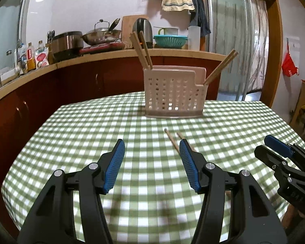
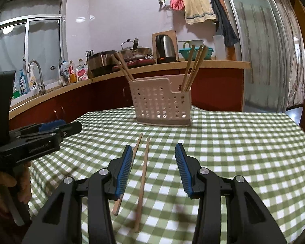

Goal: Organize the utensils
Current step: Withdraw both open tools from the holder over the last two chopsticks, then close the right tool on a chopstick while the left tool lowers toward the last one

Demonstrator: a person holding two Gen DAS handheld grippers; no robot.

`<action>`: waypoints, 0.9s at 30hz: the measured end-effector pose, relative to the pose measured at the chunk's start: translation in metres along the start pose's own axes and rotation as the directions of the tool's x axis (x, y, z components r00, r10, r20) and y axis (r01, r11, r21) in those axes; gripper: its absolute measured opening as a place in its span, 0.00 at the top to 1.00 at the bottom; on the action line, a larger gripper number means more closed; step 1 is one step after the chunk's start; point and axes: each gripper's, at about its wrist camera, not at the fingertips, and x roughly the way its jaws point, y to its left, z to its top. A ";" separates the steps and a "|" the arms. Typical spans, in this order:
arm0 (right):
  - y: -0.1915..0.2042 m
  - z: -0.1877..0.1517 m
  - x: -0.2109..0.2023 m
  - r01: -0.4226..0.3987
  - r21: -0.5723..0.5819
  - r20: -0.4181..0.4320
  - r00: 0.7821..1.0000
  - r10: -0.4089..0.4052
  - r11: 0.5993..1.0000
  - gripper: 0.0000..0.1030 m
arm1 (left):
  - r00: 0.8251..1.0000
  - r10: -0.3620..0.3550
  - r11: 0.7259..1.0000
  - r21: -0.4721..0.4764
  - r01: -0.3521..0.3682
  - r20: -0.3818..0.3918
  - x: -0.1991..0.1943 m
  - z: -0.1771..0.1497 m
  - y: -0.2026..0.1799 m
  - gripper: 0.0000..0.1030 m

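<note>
Two loose wooden chopsticks lie side by side on the green checked tablecloth, pointing towards a pale perforated utensil holder. My right gripper hovers open just above them; one stick shows between its fingers and the other runs under the left finger. The left gripper is open and empty, with the chopsticks just off its right finger. The holder stands further back on the table. Chopsticks lean in its left end and more chopsticks in its right compartment.
The right gripper shows at the right edge of the left wrist view; the left gripper, with a hand on its grip, at the left of the right wrist view. A kitchen counter with pots and bottles runs behind the table.
</note>
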 end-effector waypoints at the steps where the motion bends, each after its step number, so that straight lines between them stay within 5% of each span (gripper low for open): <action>1: 0.000 0.000 0.001 -0.003 -0.003 -0.003 1.000 0.003 1.000 0.57 | 1.000 0.003 1.000 0.000 -0.003 -0.003 -0.001 -0.003 0.000 0.47; 12: 0.012 -0.027 0.029 -0.023 0.002 -0.167 0.986 0.023 1.000 0.59 | 0.998 0.003 1.000 -0.027 -0.005 -0.057 -0.002 -0.029 0.002 0.47; 19: 0.017 -0.047 0.055 -0.025 0.015 -0.310 0.950 0.028 1.000 0.74 | 0.996 -0.010 0.999 -0.049 0.006 -0.088 0.005 -0.036 0.003 0.47; 27: 0.002 -0.046 0.048 0.010 0.043 -0.309 0.951 0.004 0.999 0.93 | 0.991 -0.053 0.997 -0.053 0.047 -0.120 0.013 -0.041 -0.012 0.47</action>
